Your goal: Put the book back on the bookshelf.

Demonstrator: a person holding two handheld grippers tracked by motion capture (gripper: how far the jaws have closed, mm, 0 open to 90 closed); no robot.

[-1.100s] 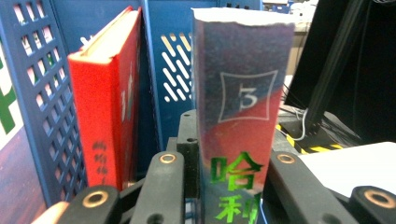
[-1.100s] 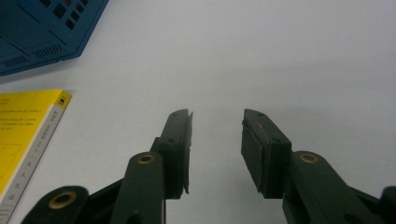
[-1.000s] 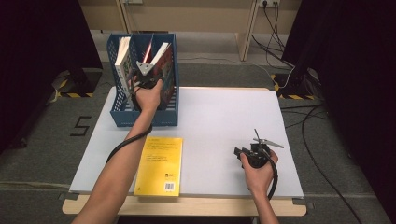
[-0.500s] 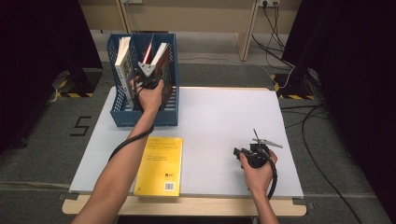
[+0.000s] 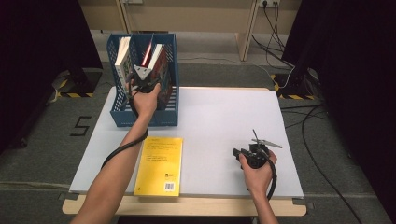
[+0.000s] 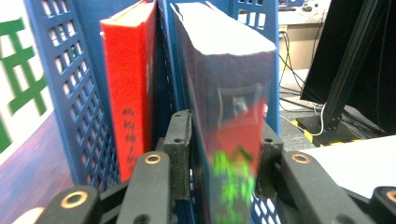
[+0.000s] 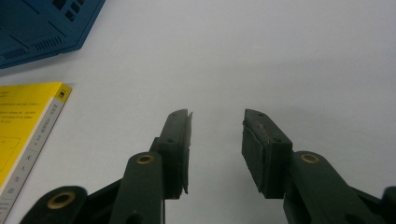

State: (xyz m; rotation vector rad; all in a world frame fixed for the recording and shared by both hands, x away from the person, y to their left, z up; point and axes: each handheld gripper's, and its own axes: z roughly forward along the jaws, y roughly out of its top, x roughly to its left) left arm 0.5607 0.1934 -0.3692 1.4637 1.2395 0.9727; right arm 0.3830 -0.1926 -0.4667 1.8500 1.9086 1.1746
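Three books stand in the blue file rack [image 5: 122,116] at the desk's [image 5: 224,116] ten o'clock; one yellow book [image 5: 159,164] lies flat at seven. Your left gripper [image 6: 223,154] reaches into the rack, jaws just opening around the grey-edged book [image 6: 224,93]. Your right gripper [image 7: 215,140] rests at four o'clock, jaws apart, holding nothing.

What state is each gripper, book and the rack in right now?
left gripper: open, jaws have just been opening, dark book between them.
dark book: upright in blue rack.
red book: upright, neighbouring compartment.
yellow book: closed, flat on table.
right gripper: open, empty.
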